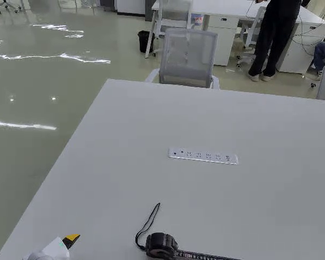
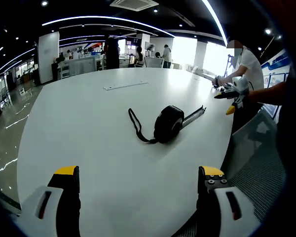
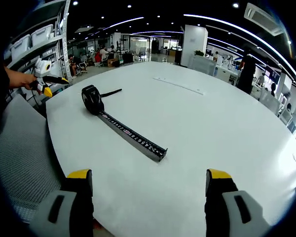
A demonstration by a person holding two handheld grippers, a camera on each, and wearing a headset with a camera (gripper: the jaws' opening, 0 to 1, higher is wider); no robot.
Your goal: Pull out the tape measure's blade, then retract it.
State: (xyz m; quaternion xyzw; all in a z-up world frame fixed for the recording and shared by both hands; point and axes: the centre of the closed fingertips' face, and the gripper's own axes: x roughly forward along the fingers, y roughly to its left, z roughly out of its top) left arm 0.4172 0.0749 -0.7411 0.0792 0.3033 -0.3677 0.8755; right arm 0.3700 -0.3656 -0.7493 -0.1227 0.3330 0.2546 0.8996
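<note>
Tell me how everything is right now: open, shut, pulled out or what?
tape measure, resting on the table, nothing holding it
blade, pulled out, lying flat on the table
left tongs, open, empty
right tongs, open, empty

Tape measure, 6 o'clock in the head view: black case, black wrist strap; blade dark with white numerals. Table and power strip: white. Left gripper and right gripper: white bodies, yellow jaw tips. Chair, 12 o'clock: grey mesh.
</note>
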